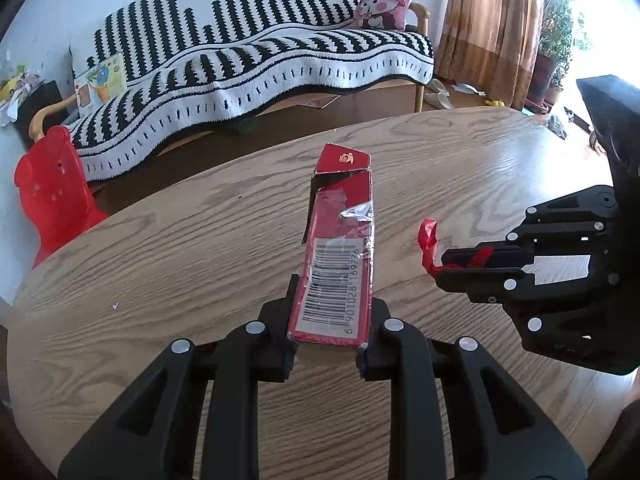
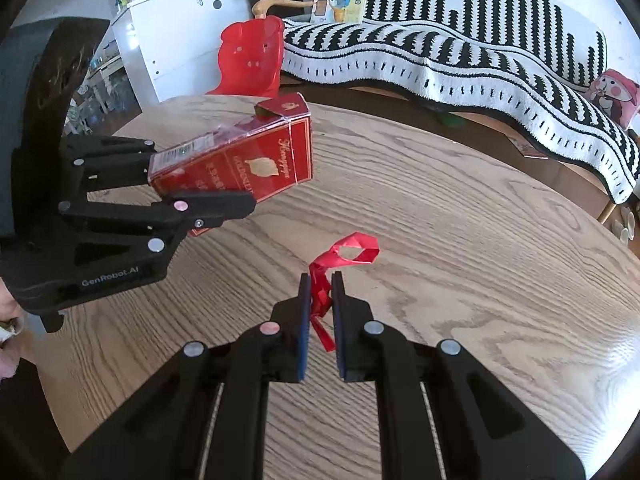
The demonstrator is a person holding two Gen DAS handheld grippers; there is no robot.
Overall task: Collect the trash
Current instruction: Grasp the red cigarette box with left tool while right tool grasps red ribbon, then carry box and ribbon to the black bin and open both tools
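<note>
Left tool (image 1: 332,312) clamps the red cigarette box (image 1: 340,256) — right tool (image 2: 320,308) pinches a red ribbon (image 2: 344,256) — above the wooden table (image 2: 460,240).

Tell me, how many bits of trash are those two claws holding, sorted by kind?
Red cigarette box: 1, clamped in the left gripper
Red ribbon scrap: 1, pinched in the right gripper
Total: 2, both above the wooden table
</note>
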